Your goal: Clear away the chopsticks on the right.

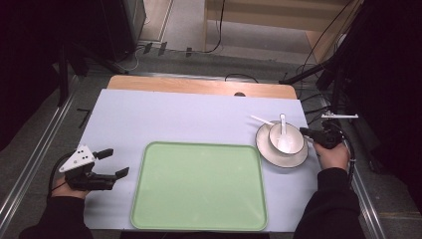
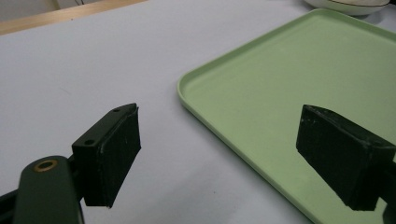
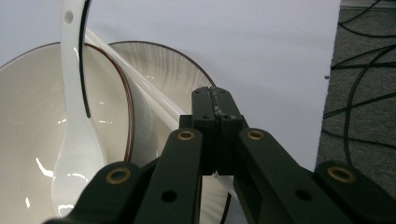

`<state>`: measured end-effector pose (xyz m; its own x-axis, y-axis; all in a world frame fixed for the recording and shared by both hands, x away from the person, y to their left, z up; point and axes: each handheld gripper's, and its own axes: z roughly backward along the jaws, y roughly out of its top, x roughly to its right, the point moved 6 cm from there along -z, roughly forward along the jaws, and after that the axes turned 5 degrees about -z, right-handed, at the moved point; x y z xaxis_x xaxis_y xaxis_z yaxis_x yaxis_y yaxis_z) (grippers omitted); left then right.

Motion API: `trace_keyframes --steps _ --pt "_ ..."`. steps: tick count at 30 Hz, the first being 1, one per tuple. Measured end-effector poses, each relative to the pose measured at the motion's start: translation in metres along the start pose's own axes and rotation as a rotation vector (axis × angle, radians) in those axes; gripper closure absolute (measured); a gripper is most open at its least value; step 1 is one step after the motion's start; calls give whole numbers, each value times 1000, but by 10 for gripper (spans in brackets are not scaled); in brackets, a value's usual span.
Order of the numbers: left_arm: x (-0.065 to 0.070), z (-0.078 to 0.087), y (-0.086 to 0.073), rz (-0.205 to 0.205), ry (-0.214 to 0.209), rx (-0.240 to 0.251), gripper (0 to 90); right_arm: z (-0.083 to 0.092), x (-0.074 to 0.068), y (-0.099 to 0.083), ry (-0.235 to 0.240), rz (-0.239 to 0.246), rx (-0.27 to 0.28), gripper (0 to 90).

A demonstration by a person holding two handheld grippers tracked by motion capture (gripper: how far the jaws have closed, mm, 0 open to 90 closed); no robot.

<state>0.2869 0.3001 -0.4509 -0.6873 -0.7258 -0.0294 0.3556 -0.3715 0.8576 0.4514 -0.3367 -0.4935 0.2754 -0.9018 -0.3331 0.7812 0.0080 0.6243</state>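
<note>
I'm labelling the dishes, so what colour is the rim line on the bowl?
Dark brown, on the white bowl; clearest in the right gripper view.

This looks like a lab recording station rather than a home: a wooden tabletop [image 1: 199, 85] under a pale sheet [image 1: 174, 119], black stand legs [image 1: 308, 74] beside it, and loose cables [image 1: 219, 30] trailing over grey carpet [image 3: 369, 70].

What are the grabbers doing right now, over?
Left gripper open, idle beside the green tray. Right gripper shut at the plate rim, by the bowl with the spoon. Nothing in the way.
</note>
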Motion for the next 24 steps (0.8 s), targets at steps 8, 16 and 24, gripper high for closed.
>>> trace_keyframes --steps 8,16,24 --pt "1 -2 2 -6 -5 3 135 4 -2 -4 8 21 -13 900" --pt "1 -4 3 -14 -13 -1 135 7 -2 -8 20 12 -11 900" --pt "2 -6 4 -15 -17 2 136 9 -4 -10 17 19 -16 897"
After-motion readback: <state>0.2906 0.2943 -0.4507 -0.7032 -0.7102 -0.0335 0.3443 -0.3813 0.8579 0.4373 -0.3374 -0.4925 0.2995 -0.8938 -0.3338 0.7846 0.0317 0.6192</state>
